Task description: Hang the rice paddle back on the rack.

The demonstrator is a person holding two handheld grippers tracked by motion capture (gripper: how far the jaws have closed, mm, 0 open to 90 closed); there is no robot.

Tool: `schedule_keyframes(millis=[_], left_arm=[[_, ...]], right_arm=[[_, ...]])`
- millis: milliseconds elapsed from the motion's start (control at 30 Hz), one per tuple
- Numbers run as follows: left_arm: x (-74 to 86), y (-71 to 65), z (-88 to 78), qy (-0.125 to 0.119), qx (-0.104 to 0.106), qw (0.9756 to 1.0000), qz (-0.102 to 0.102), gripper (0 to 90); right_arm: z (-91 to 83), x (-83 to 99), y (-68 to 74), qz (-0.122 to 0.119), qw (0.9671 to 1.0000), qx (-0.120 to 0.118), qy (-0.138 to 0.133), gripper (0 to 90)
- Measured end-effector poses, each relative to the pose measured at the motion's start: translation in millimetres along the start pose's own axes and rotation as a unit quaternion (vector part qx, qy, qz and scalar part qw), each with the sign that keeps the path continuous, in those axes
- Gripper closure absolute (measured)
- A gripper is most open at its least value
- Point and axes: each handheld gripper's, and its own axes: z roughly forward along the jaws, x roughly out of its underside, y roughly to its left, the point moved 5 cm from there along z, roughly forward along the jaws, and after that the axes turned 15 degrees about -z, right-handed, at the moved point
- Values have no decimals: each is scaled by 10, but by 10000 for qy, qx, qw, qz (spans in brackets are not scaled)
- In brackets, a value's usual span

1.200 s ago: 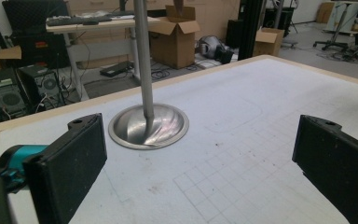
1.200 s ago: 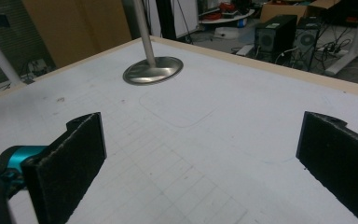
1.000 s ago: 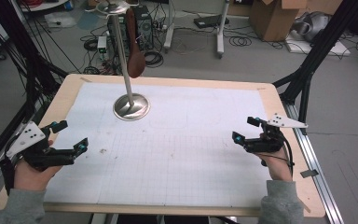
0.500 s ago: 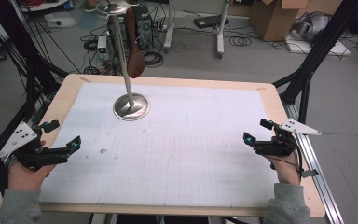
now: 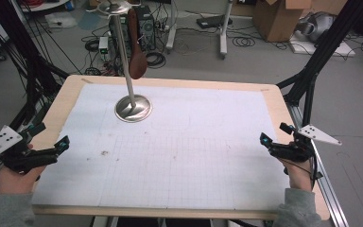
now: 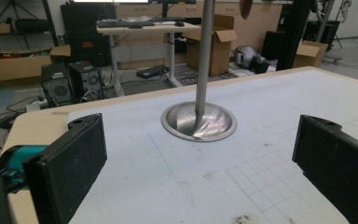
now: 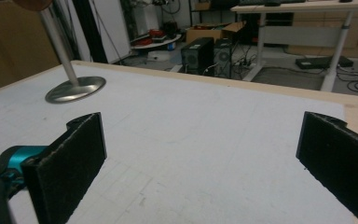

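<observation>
A metal stand with a round base (image 5: 133, 108) rises from the far left of the white gridded mat (image 5: 184, 142). A brown spoon-shaped object (image 5: 136, 61) hangs from its top. My left gripper (image 5: 52, 134) hovers open at the mat's left edge, empty, its jaws wide apart and aimed at the stand base (image 6: 199, 122). At the mat's right edge my right gripper (image 5: 274, 133) is open too, with nothing between its jaws. The stand base (image 7: 75, 89) lies far off in the right gripper view.
The wooden table rim (image 5: 170, 81) frames the mat. Black frame legs (image 5: 312, 71) stand at the table's corners. Cables, computer cases and cardboard boxes (image 5: 274, 19) lie on the floor beyond.
Both grippers have drawn apart, the left toward the left edge and the right toward the right edge, and both have come nearer the person. Both stay open.
</observation>
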Motion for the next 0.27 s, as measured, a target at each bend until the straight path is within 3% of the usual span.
schedule_keyframes(millis=[267], left_arm=[[16, -6, 20, 57, 8, 10000, 12, 33]], right_arm=[[-41, 23, -38, 148, 9998, -25, -120, 5]])
